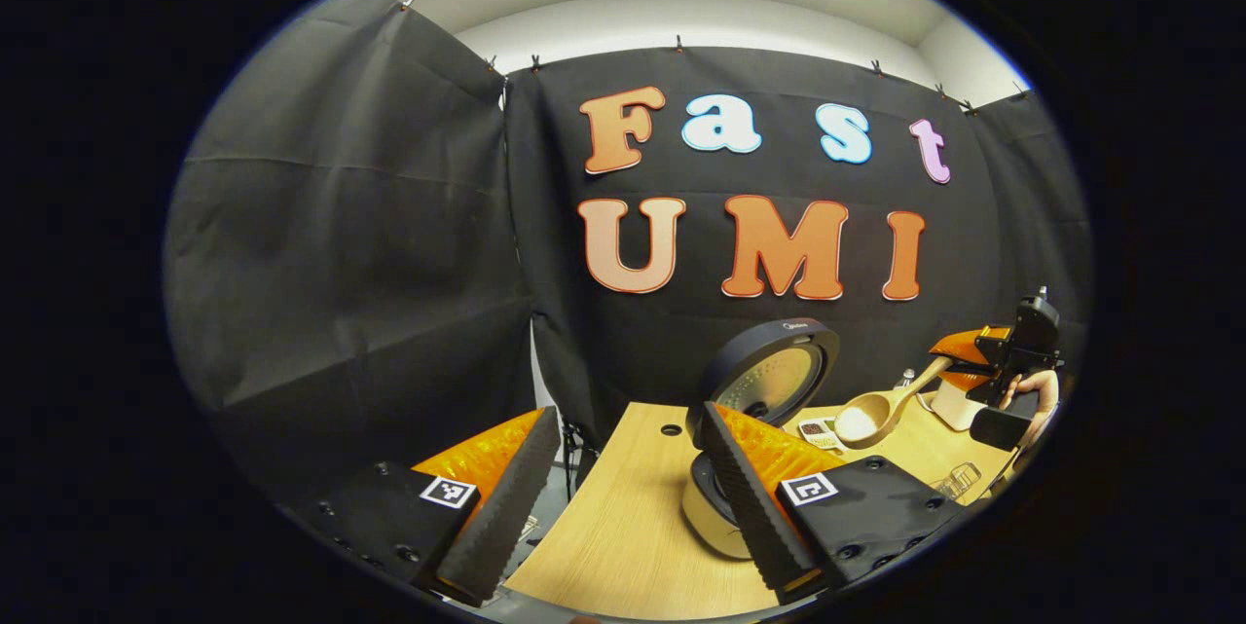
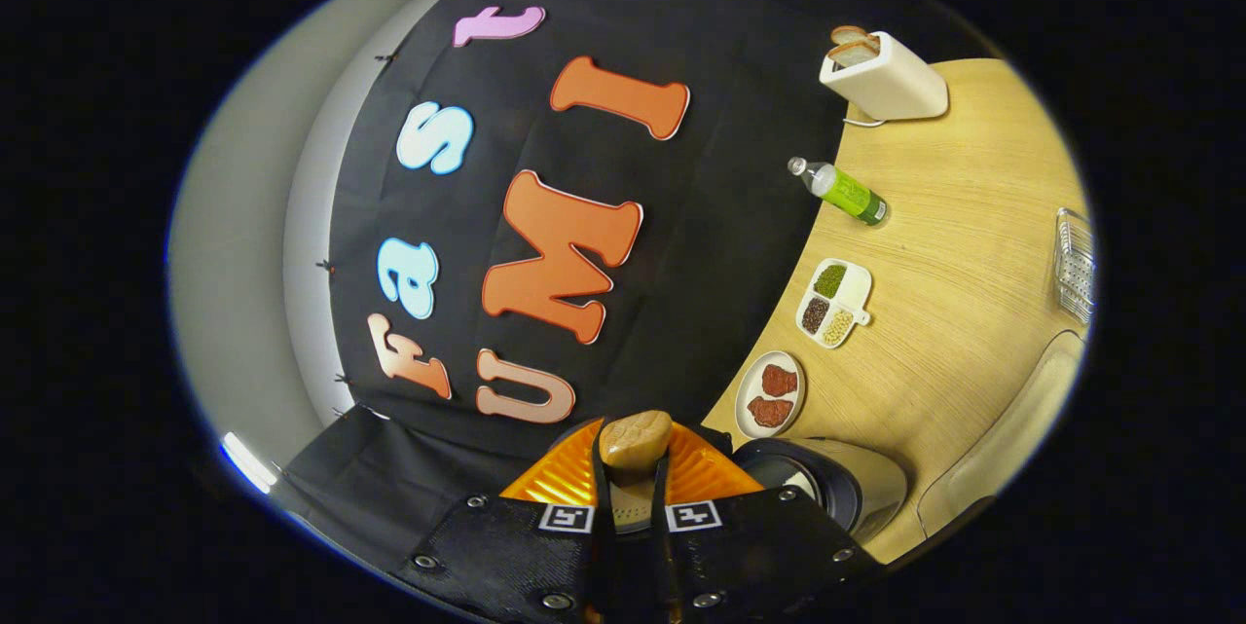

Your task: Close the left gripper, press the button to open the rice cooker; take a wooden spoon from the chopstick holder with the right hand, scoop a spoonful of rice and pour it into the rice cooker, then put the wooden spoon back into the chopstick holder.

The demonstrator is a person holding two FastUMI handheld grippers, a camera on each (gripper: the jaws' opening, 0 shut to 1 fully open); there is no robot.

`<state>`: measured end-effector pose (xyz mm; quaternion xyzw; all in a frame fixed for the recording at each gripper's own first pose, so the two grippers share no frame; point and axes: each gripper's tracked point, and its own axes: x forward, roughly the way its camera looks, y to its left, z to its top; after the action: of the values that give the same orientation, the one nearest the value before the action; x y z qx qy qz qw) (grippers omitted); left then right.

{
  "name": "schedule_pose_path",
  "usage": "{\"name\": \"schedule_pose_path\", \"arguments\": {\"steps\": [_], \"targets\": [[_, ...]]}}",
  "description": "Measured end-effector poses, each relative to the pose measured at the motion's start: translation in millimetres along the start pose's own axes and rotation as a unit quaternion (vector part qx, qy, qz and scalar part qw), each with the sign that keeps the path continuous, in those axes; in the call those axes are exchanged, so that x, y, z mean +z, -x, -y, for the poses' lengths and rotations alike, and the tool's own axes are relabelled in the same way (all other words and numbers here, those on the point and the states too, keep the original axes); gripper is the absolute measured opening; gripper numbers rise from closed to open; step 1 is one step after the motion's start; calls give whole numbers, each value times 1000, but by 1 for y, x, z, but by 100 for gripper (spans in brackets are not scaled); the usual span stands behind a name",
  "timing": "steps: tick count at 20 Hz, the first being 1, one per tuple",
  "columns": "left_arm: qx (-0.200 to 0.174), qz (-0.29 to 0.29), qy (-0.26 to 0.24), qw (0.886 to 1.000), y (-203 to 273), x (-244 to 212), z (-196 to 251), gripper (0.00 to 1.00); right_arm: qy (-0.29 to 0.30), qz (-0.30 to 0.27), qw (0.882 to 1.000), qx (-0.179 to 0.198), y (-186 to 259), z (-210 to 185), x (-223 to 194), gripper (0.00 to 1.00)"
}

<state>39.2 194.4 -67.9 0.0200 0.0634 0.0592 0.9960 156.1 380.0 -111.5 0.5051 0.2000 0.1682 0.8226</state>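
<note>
Rice fills the rounded bowl of the wooden spoon (image 1: 873, 415), handle pinched between the right gripper (image 2: 633, 468) fingers. Left gripper (image 1: 623, 483) fingers are spread, ribbed pads empty. The round rice cooker (image 1: 769, 381) stands lid-up near the pale wood-grain desk (image 1: 633, 527) back edge.

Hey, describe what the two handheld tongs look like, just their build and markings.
Each of the left tongs and right tongs has a black bolted body with square black-and-white tags and orange ribbed panels behind the fingers. The left fingers have ridged inner faces. No cables visible.
</note>
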Motion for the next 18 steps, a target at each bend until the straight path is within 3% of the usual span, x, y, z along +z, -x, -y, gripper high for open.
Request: {"name": "schedule_pose_path", "arguments": {"steps": [3,4,9,18], "targets": [[12,-3,-1,1000,4,-2,-9,98,41,-7,999,-11,-13,-1,-9,12],[17,-3,-2,1000,6,-2,-13,94,54,-8,998,-13,-15,0,-11,13],[35,-2,0,999,7,-4,-18,94,92,-14,996,-10,-20,-5,-20,12],[38,-3,-5,999,11,-3,-20,94,168,-10,986,-1,-19,-15,-24,12]]}}
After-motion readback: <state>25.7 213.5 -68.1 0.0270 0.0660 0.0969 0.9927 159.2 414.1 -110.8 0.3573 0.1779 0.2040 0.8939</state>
